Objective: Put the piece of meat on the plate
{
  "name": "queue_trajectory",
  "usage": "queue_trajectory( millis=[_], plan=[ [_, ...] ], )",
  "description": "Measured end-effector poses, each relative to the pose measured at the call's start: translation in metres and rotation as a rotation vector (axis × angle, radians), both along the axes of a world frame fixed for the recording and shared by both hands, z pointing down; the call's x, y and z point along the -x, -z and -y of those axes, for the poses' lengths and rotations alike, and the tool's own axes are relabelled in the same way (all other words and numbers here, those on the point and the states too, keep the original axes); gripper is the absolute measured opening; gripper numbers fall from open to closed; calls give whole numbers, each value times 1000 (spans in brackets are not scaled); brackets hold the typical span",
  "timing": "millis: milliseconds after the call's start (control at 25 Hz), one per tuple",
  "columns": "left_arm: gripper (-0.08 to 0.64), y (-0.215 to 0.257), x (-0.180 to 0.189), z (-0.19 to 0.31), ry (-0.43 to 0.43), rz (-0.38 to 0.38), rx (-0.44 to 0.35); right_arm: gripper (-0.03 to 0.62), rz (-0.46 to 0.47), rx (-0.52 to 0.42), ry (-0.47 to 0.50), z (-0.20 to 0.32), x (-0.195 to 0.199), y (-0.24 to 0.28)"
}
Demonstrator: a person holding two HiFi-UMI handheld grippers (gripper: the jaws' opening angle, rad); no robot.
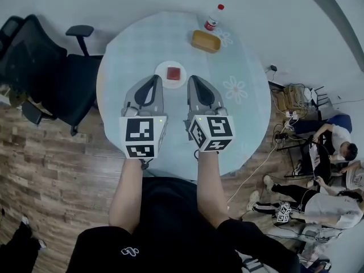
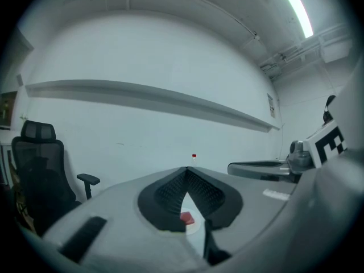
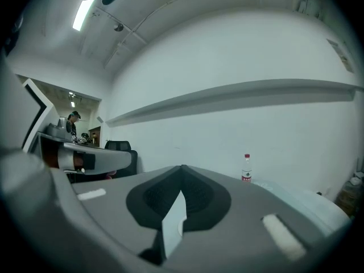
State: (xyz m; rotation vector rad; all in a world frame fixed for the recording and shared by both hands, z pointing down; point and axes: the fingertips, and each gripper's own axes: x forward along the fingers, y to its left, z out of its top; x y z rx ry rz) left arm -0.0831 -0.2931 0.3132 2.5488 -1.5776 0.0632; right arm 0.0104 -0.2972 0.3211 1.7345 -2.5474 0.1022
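While meat [image 1: 173,73] lies on the plate [image 1: 161,71], the bottle label [image 1: 210,24] is unreadable.

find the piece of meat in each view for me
head view: the piece of meat lies on the white plate, just above picture centre.
left gripper view: low centre, seen through the gap below where the jaws meet.
right gripper view: not in it.
shared landmark: the red-capped bottle, far behind the jaws in the left gripper view and right of them in the right gripper view.
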Motion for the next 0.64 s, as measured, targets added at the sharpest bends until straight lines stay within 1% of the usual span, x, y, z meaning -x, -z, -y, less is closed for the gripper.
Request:
queue_trajectory(
  millis=[280, 640],
  plan=[
    [-6, -4, 10, 6, 17, -14, 11, 5, -30, -4, 13, 3, 6, 1],
    [-6, -10, -5, 6, -11, -14, 21, 5, -51, 0, 14, 3, 1, -2]
  ],
)
